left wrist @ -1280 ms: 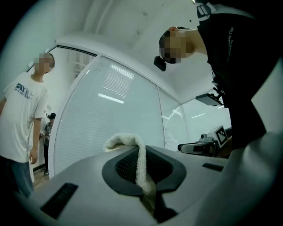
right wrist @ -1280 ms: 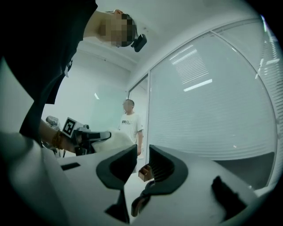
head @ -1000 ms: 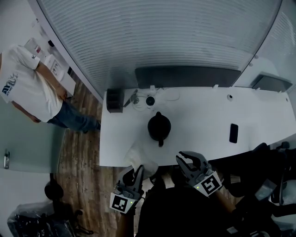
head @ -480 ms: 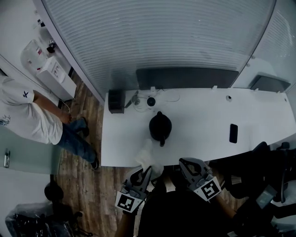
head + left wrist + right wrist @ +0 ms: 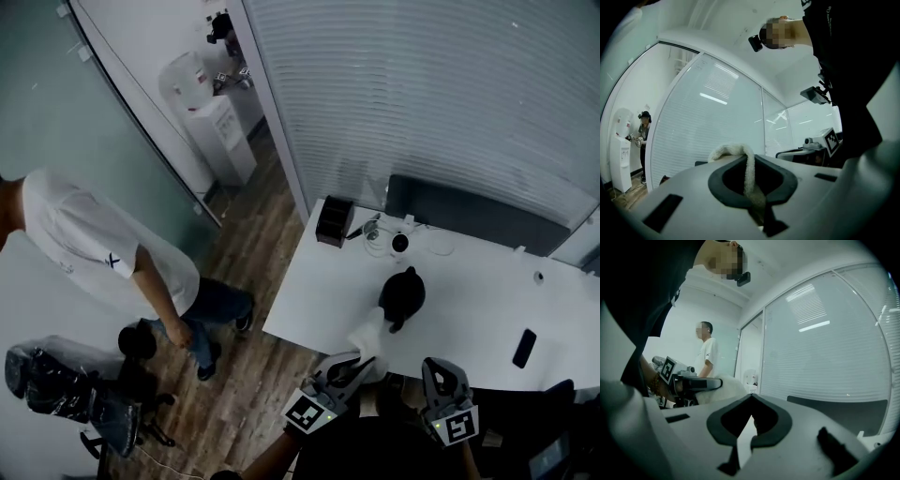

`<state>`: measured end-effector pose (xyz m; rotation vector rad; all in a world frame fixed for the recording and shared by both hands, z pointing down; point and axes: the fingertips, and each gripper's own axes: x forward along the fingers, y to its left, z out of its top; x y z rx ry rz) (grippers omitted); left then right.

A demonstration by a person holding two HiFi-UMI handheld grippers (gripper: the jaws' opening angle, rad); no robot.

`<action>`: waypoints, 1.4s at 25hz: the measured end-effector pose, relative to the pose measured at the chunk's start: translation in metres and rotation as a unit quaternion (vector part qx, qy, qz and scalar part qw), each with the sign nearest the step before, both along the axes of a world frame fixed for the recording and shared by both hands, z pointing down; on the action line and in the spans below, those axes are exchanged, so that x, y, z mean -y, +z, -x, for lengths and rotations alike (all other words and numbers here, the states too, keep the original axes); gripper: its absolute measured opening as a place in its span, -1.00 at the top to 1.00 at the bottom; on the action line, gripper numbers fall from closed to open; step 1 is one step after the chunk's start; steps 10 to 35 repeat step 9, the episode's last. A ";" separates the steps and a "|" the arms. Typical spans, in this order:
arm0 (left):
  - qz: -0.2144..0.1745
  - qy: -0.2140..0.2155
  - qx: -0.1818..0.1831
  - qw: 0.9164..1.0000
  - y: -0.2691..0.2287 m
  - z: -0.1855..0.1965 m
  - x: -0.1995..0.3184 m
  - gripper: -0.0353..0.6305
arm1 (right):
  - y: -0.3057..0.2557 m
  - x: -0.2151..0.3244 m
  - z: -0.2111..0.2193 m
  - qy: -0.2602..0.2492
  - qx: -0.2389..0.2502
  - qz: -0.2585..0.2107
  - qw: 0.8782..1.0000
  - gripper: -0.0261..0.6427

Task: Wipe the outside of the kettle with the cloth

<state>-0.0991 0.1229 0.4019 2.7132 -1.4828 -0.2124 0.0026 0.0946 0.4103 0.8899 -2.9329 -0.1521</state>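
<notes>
The black kettle (image 5: 401, 293) stands on the white table (image 5: 469, 291), its spout toward me. A white cloth (image 5: 367, 337) bunches at the table's front edge, just short of the kettle. My left gripper (image 5: 349, 368) is shut on it. In the left gripper view a strip of the cloth (image 5: 732, 150) runs between the jaws of the left gripper (image 5: 748, 158). My right gripper (image 5: 442, 373) hovers to the right before the table edge, with nothing in it. In the right gripper view the right gripper (image 5: 751, 399) has its tips together; the cloth (image 5: 726, 387) shows to its left.
A black phone (image 5: 524, 348) lies at the table's right. A black box (image 5: 334, 221), cables and a small round device (image 5: 400, 243) sit at its back left corner. A person in a white shirt (image 5: 89, 248) stands on the wooden floor at left, near a water dispenser (image 5: 220, 131).
The head view has swung left, so the table now sits at lower right. The person at left has walked. Both grippers keep their places by the table edge, the left still on the cloth.
</notes>
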 end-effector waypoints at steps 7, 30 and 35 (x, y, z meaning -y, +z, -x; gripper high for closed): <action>-0.015 -0.007 0.023 1.000 -0.004 -0.007 0.021 0.80 | -0.011 0.023 0.002 -0.008 0.009 -0.004 1.000 0.93; -0.018 0.001 0.029 0.999 -0.001 -0.019 0.032 0.80 | -0.008 0.032 -0.009 -0.001 0.006 0.006 1.000 0.93; -0.018 0.001 0.029 0.999 -0.001 -0.019 0.032 0.80 | -0.008 0.032 -0.009 -0.001 0.006 0.006 1.000 0.93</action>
